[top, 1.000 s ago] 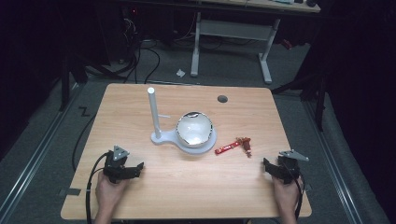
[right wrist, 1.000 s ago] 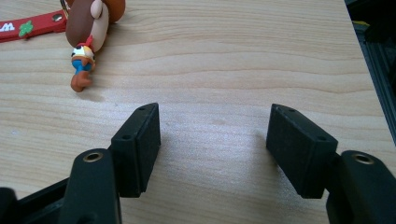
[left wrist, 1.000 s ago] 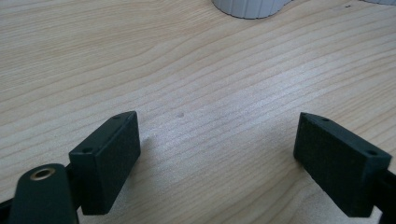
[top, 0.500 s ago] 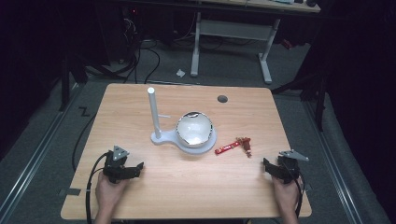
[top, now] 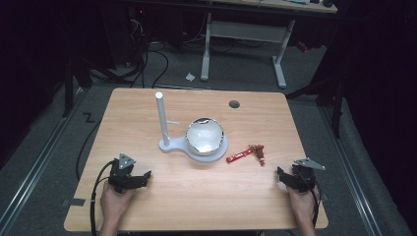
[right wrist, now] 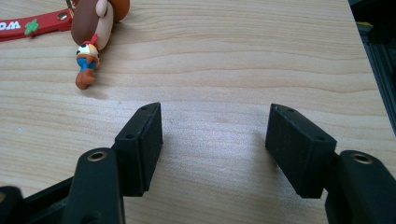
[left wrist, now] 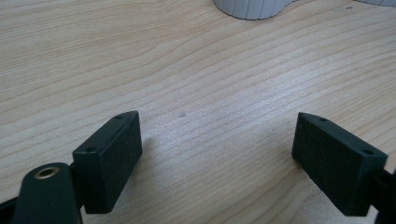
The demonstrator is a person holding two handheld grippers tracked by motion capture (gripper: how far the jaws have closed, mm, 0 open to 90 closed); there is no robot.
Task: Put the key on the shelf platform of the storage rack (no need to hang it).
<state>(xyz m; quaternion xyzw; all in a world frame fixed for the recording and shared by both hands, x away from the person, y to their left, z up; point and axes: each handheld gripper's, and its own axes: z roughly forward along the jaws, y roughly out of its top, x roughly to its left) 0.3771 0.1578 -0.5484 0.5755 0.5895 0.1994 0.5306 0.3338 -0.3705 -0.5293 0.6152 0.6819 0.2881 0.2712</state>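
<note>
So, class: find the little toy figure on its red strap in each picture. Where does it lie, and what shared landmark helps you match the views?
High view: the toy figure lies right of centre on the wooden table, just right of the bowl stand.
Left gripper view: not in it.
Right gripper view: top left, beyond the right gripper, whose jaws stand open.
Shared landmark: the table's wood grain.

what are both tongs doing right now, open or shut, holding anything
Left tongs: open, nothing between the jaws, only bare table.
Right tongs: open, holding nothing, though the jaws have just been closing a little; keychain figure lies apart.
</note>
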